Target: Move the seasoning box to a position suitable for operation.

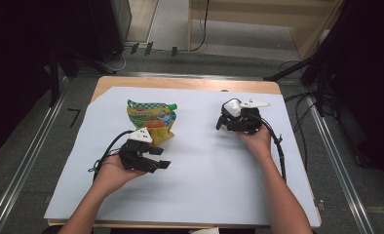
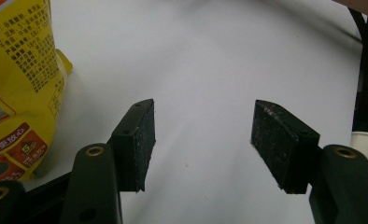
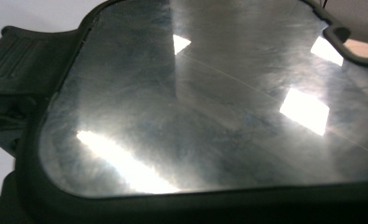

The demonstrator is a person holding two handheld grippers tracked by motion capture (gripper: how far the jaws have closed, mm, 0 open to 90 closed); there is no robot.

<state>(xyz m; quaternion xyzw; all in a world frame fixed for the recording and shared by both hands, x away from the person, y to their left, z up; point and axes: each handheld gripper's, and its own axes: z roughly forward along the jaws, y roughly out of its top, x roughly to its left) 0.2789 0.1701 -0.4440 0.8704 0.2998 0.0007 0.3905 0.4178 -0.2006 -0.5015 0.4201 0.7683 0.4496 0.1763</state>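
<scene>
I see the white sheet [image 1: 204, 170] covering the table, with the yellow snack pouch [image 1: 151, 119] lying flat left of centre. My left gripper [image 1: 156, 158] rests just beside the pouch's near edge, jaws apart on nothing. My right gripper [image 1: 221, 123] sits well apart; its jaws I cannot make out, a glossy dark plate [image 3: 205, 102] blocking its camera.

The glossy printed plastic pouch [image 1: 151, 120] is lying on smooth matt white paper [image 1: 204, 170] covering a wooden table [image 1: 180, 83].
</scene>
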